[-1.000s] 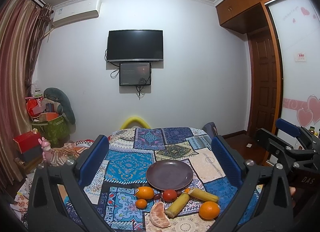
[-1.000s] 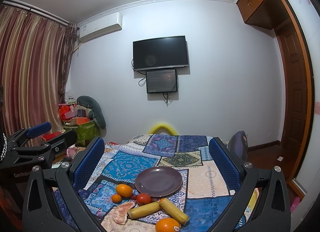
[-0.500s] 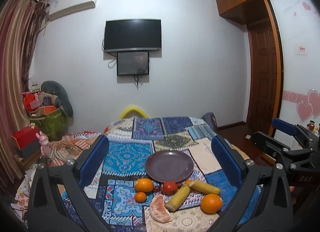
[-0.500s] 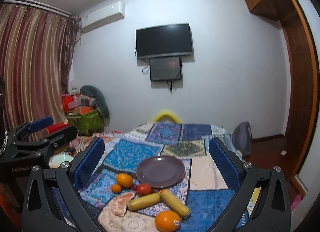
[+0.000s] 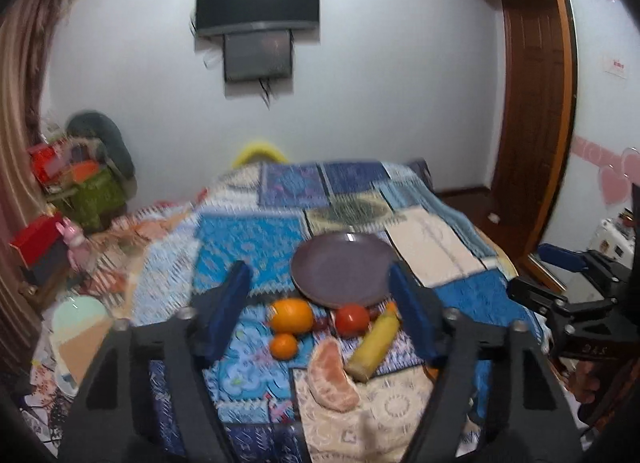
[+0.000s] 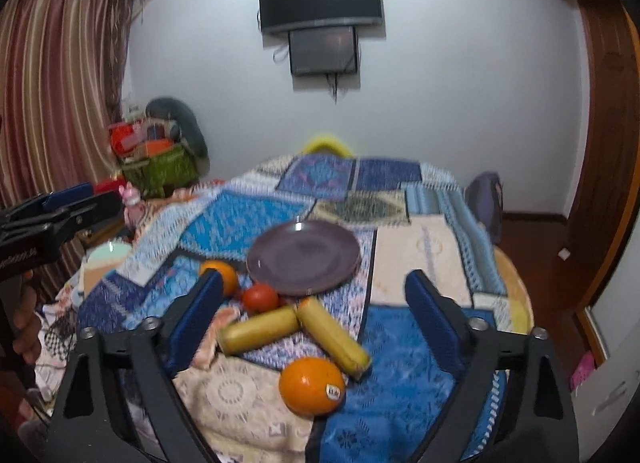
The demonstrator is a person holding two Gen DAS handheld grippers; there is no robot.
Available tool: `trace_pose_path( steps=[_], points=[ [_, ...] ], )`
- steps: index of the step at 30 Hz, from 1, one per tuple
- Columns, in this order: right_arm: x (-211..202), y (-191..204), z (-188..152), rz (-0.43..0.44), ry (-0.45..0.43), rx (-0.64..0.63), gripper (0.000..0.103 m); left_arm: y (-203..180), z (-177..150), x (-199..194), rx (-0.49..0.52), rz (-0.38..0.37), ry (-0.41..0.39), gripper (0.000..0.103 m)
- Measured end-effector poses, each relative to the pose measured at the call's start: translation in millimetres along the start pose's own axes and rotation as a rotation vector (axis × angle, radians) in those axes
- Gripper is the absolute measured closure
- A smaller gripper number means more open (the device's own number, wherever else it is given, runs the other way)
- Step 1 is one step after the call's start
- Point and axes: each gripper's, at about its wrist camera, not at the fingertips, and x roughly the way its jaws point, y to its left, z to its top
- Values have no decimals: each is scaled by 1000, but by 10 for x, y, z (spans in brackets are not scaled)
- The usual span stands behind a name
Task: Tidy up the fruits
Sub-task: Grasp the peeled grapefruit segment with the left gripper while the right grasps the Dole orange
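Observation:
A dark purple plate [image 5: 342, 267] [image 6: 304, 257] lies empty on the patchwork cloth. In front of it lie a large orange [image 5: 291, 315], a small orange [image 5: 283, 345], a red tomato [image 5: 352, 319] [image 6: 260, 298], a peeled orange half [image 5: 332, 377] and a yellow banana piece [image 5: 374, 343]. The right wrist view shows two banana pieces [image 6: 258, 329] [image 6: 332, 337] and a stickered orange [image 6: 312, 385]. My left gripper [image 5: 320, 303] is open above the fruit. My right gripper [image 6: 314, 311] is open above the bananas. Both are empty.
The round table [image 6: 514, 303] is covered with a blue patchwork cloth [image 5: 248, 239]. A chair [image 6: 484, 199] stands at its right side. Boxes and a green basket [image 5: 90, 191] crowd the floor at left. A wooden door [image 5: 528, 103] is at right.
Both grippers have moved forward and tilted down toward the fruit, which now looks larger and nearer. Both stay open. No fruit has moved.

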Motion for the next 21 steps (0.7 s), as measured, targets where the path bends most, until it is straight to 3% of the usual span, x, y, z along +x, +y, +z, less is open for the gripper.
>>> trace_pose_path(
  steps=[2,7,14,21],
  points=[
    [93,-37,-46,23,48,8,25,50,-48,131,-8,-25,48,46],
    [338,-86,-196,51,153,26,31,120,-221,495,-18,-20,176,46],
    [617,-124,-396,35,260,35,31,344,-531,960,-76,-17,348,46],
    [823,-191,-585,63,354,85,31,370,-800,1228,-81,-41,469,46]
  ],
)
